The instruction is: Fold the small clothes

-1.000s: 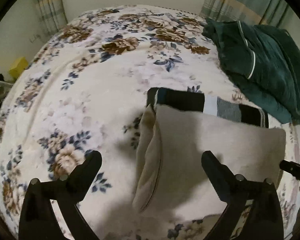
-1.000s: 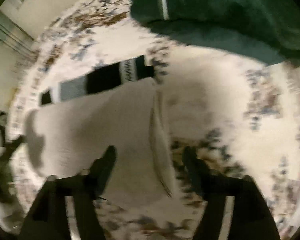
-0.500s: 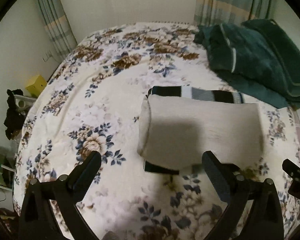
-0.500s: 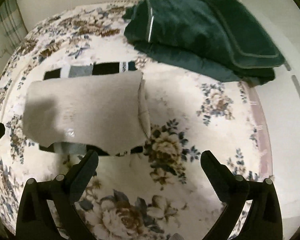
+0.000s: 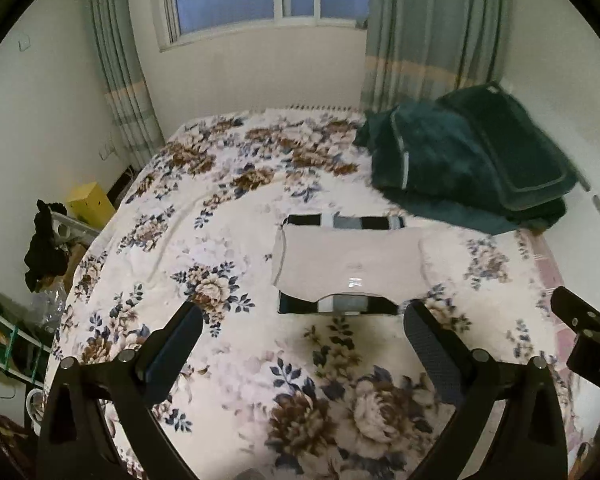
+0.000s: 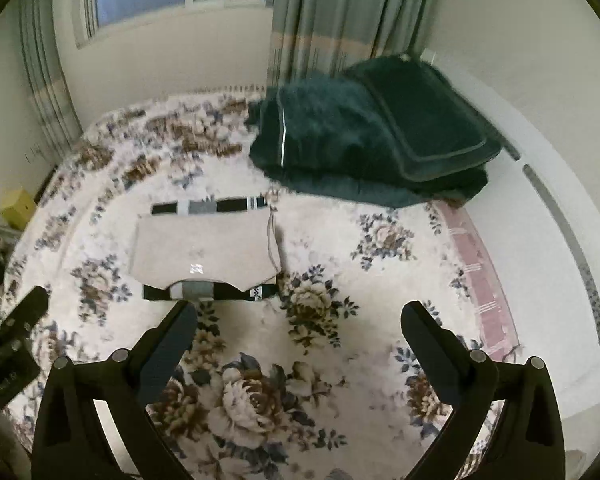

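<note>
now both grippers hang apart above the bed (image 5: 228, 216)
left gripper (image 5: 300, 344) and right gripper (image 6: 298, 338) spread wide, empty; beige garment (image 5: 348, 264) folded atop striped garment (image 5: 340, 304).

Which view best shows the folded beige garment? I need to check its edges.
The left wrist view: the folded beige garment sits near centre and sharper, all edges visible atop the striped black-and-grey cloth. The right wrist view shows it whole, but blurrier and off-centre.

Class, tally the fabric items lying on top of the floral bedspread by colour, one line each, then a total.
Beige folded garment: 1
Black-and-grey striped garment, under the beige one: 1
Dark green blanket pile: 1
Total: 3
</note>
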### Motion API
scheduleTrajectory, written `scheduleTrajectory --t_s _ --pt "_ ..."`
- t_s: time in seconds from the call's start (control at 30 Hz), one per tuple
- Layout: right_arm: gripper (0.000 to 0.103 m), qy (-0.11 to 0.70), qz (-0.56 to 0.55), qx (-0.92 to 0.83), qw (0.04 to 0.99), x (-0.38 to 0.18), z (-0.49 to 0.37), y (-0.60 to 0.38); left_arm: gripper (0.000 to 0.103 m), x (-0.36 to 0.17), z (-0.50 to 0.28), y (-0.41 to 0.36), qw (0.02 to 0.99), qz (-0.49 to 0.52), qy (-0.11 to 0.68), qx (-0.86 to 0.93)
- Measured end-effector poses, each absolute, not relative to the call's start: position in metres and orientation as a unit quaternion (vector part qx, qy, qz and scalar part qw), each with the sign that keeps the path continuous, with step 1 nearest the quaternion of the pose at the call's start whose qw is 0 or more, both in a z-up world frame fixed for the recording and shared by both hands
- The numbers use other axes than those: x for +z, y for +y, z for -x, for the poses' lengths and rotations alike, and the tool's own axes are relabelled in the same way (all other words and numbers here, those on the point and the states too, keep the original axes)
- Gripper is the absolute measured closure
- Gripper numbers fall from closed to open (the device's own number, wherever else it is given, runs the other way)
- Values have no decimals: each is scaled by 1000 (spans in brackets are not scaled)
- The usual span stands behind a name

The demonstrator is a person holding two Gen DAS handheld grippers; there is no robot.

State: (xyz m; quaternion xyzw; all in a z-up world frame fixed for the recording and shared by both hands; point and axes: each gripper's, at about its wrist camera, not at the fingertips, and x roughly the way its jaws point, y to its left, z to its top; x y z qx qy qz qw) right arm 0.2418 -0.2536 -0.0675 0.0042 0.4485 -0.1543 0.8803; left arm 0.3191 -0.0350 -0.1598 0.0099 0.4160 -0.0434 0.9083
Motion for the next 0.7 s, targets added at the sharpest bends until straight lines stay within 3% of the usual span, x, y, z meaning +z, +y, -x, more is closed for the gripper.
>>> scheduleTrajectory --t_s 0.4,0.7 --pt "0 383 -4 -143 912 42 -117 -234 0 -68 -221 -29 936 2 347 -60" --pt "0 344 8 -143 928 88 -69 -228 0 -43 -186 -25 943 1 327 -60"
